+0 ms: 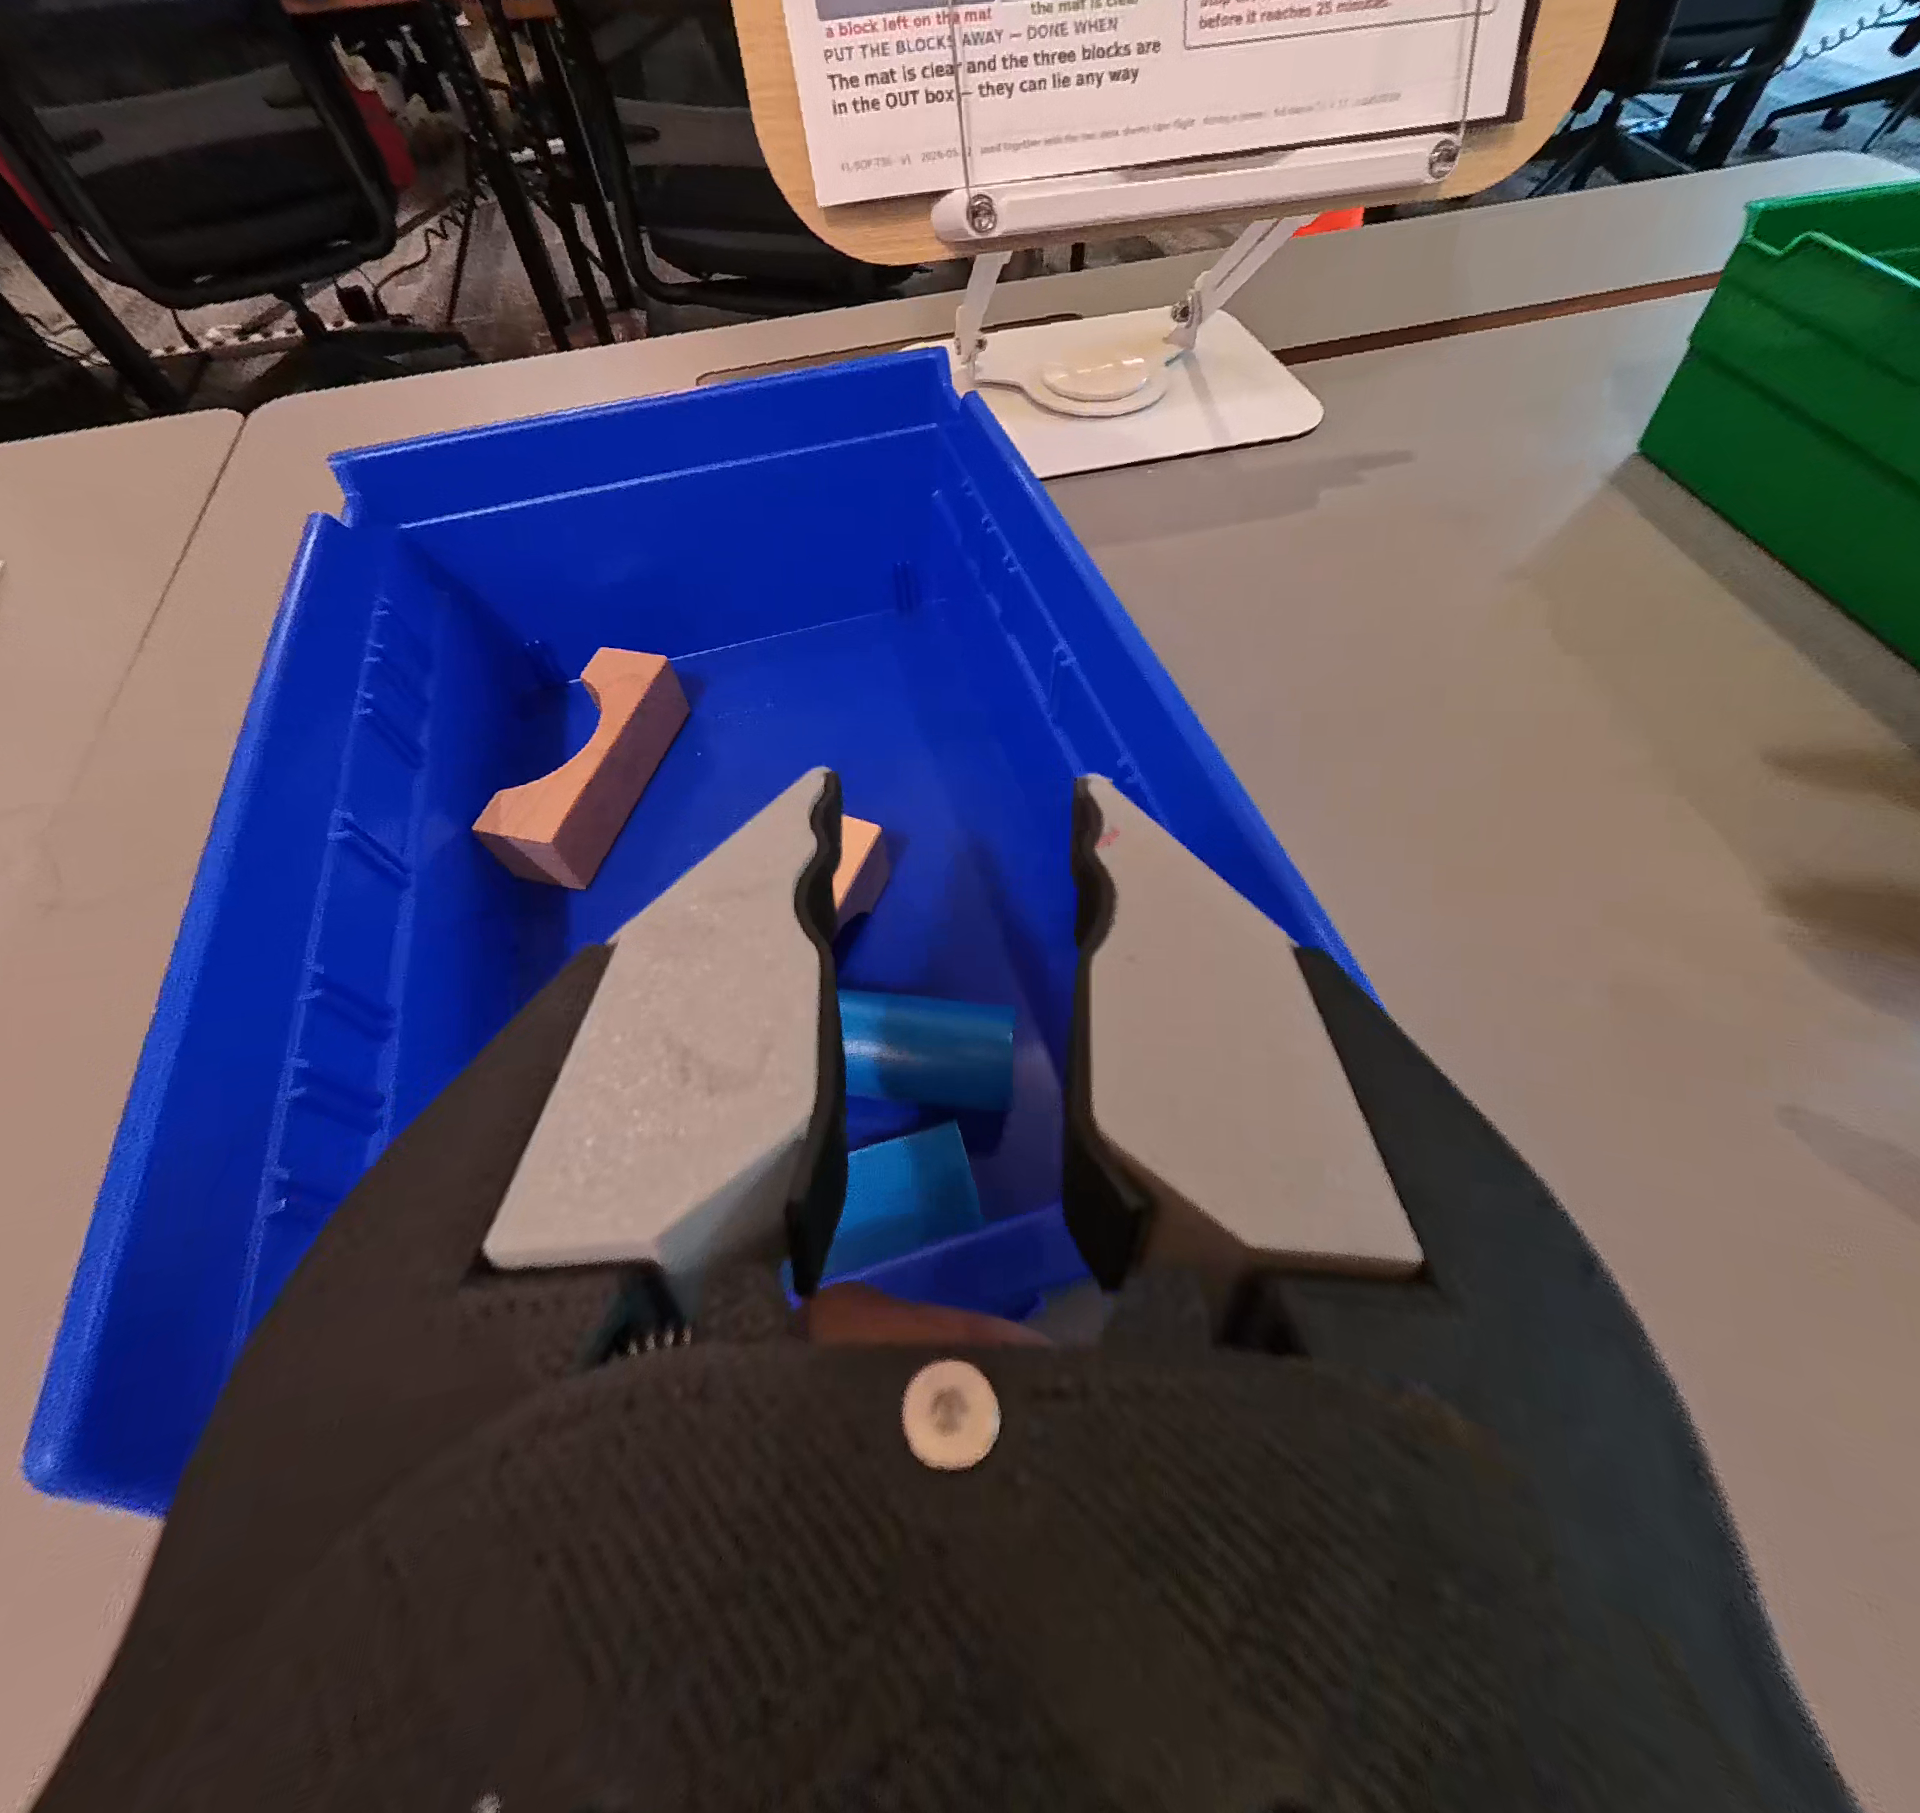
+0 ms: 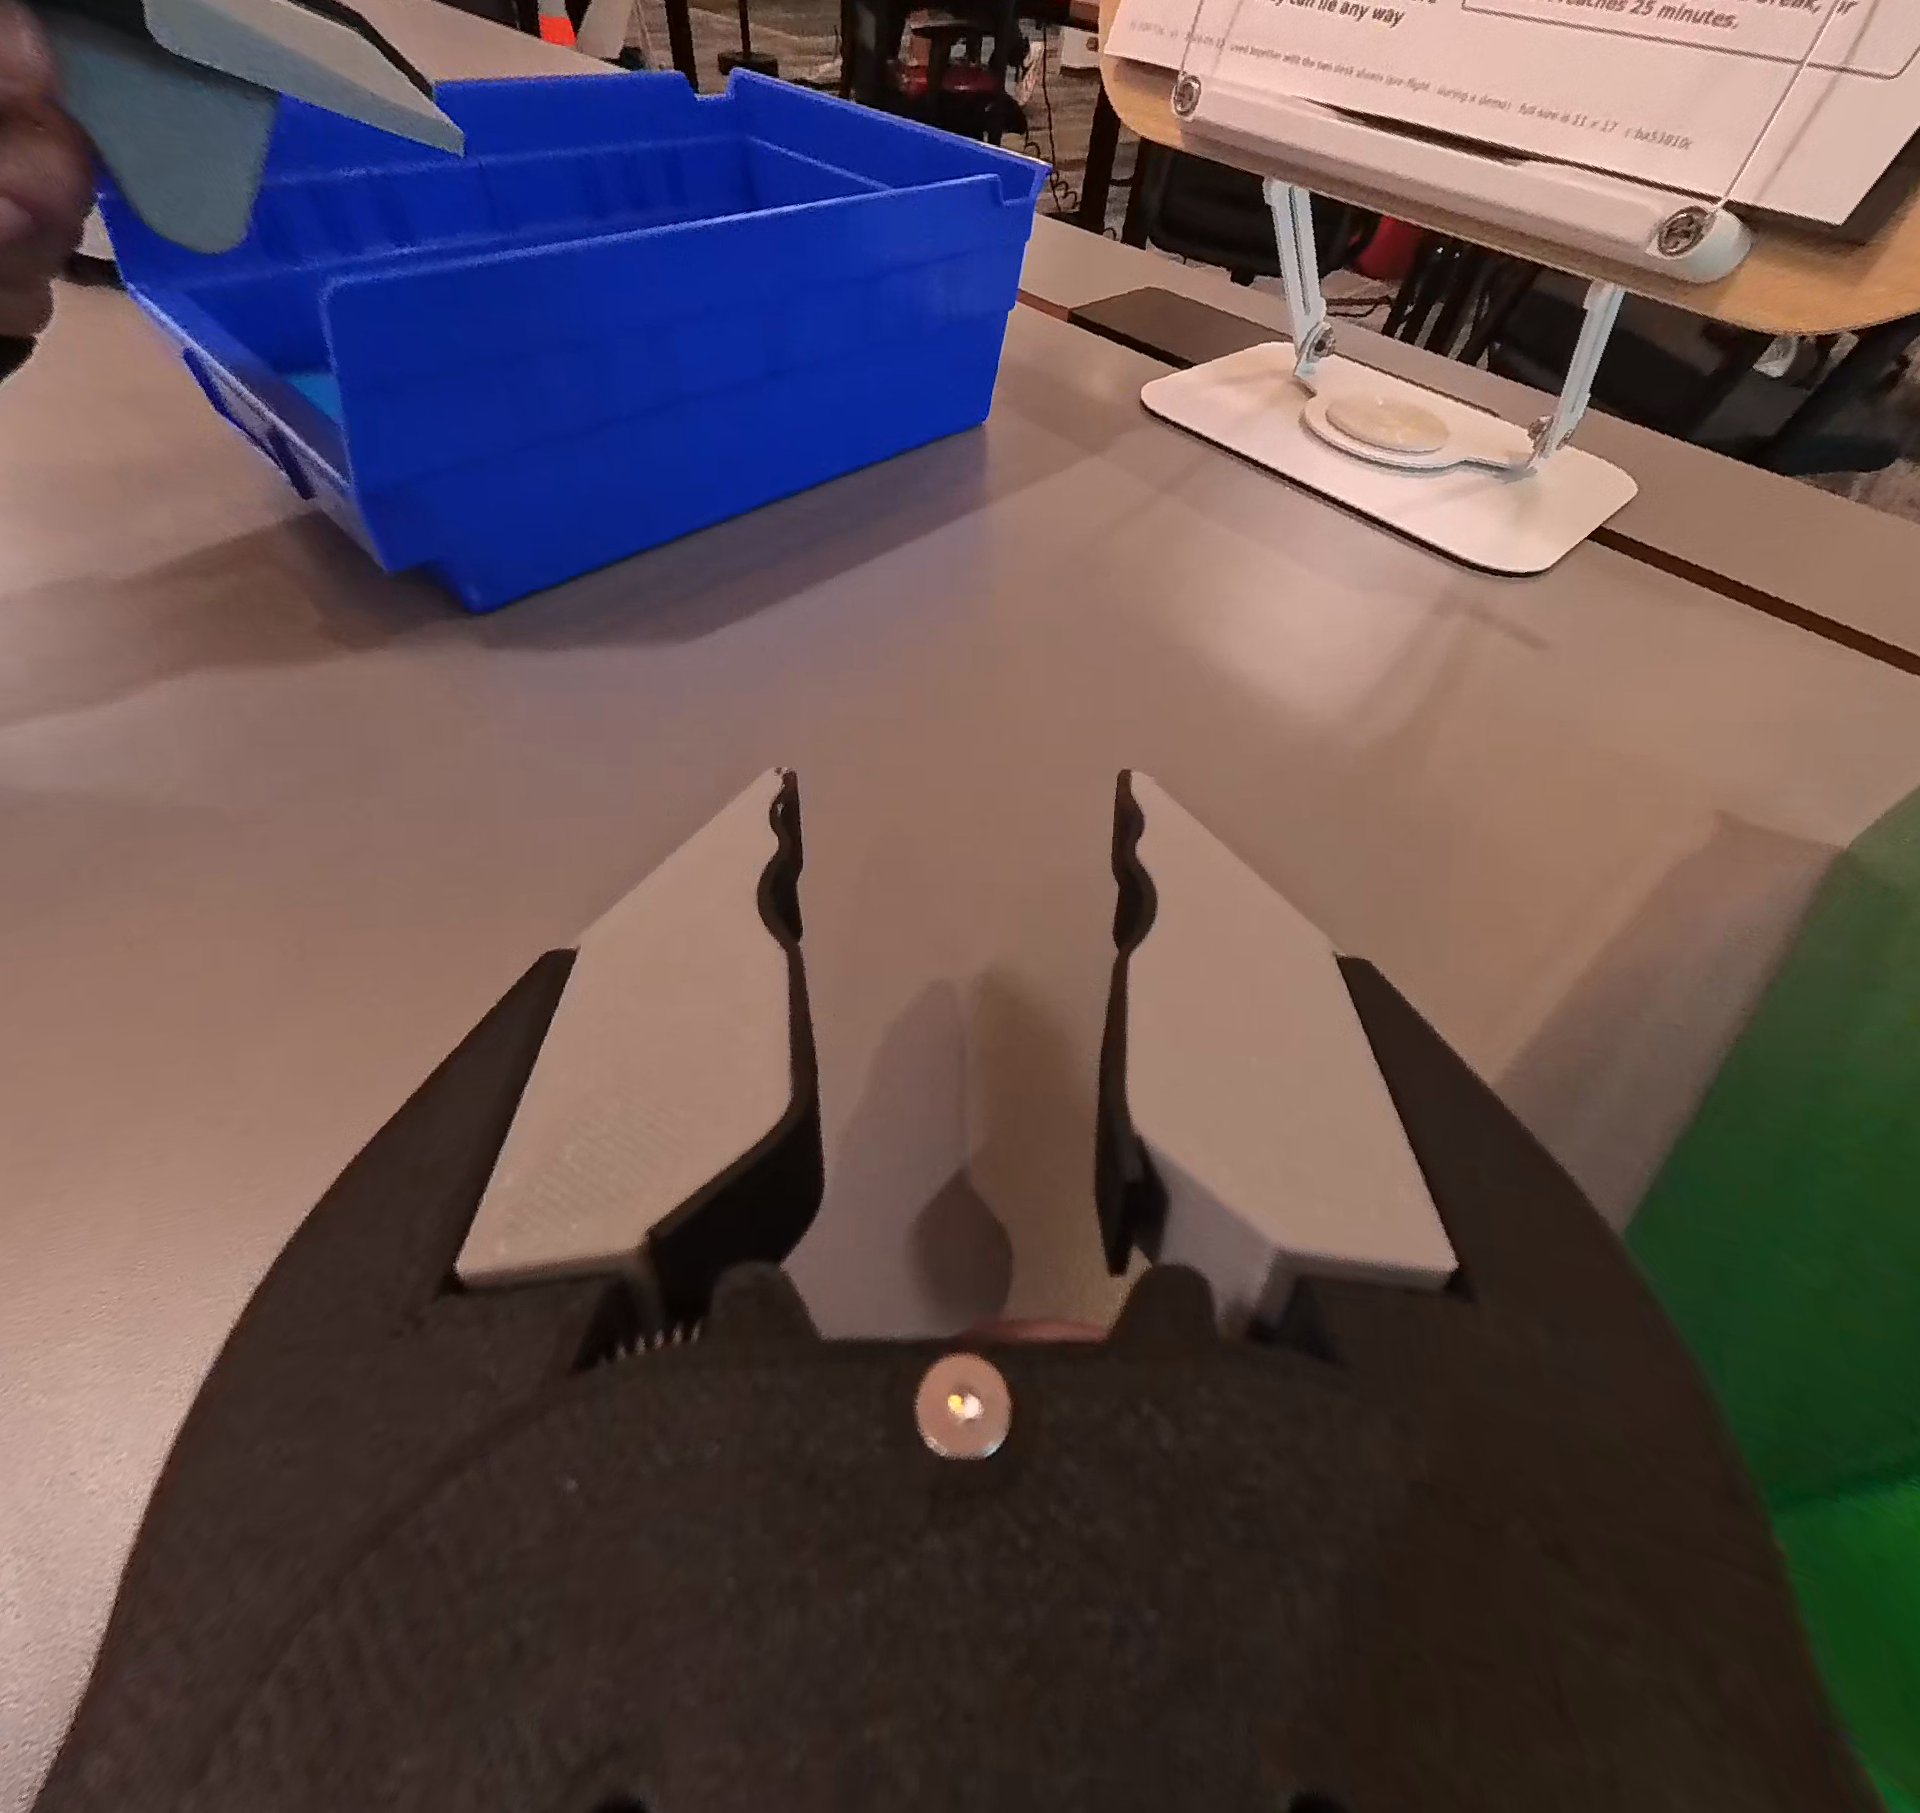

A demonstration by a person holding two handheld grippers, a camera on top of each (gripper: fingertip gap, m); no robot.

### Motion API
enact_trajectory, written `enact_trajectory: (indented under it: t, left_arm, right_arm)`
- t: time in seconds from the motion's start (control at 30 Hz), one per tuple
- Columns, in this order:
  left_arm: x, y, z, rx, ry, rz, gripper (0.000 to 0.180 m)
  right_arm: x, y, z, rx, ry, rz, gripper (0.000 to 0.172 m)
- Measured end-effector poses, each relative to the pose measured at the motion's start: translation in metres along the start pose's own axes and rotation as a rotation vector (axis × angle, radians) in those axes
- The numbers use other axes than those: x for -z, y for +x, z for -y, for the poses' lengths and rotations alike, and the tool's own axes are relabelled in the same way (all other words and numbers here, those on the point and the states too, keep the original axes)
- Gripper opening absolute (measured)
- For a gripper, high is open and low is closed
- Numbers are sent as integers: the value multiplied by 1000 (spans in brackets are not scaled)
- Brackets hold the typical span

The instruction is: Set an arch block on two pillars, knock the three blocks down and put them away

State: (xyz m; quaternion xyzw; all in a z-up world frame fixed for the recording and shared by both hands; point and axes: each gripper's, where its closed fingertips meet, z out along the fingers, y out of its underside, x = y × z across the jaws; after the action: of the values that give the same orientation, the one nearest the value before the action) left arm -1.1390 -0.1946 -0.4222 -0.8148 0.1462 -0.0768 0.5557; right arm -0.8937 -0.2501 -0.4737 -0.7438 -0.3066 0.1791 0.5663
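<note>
Arch block: the natural wooden arch block (image 1: 582, 771) lies on the floor of the blue bin, near its far-left corner, cut-out turned toward the left wall.
Second wooden piece: a pale wooden block (image 1: 858, 864) peeks out from behind the left finger, also on the bin floor; its shape is mostly hidden.
Blue blocks: a blue cylinder block (image 1: 925, 1048) lies on its side in the near end of the bin, and just beside it, closer to the camera, a lighter blue flat-faced block (image 1: 909, 1192).
Bin: the blue plastic storage bin (image 1: 343, 932) stands on the grey table (image 2: 1039, 683), left of the middle.
Left gripper: the left gripper (image 1: 954, 789) hangs over the bin, jaws parted, nothing pressed between the pads; the blocks lie below them.
Right gripper: the right gripper (image 2: 954, 781) is over bare tabletop, jaws wide and bare.
Further out: a green plastic bin (image 1: 1818, 392) sits at the table's right side.
Behind: a white stand (image 2: 1392, 433) carries a board with a printed instruction sheet (image 1: 1143, 28).
</note>
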Motion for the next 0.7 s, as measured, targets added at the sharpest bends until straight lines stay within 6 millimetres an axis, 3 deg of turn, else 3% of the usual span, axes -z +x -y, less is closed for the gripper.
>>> enact_trajectory:
  t: [0.47, 0.7]
  left_arm:
    - [5, -18, -1, 24, 5, 32, 45]
    - [6, -16, -2, -7, -5, 28, 45]
  right_arm:
    - [1, 6, -5, -21, -28, -19, 54]
    - [6, 31, -13, -70, -59, -58, 52]
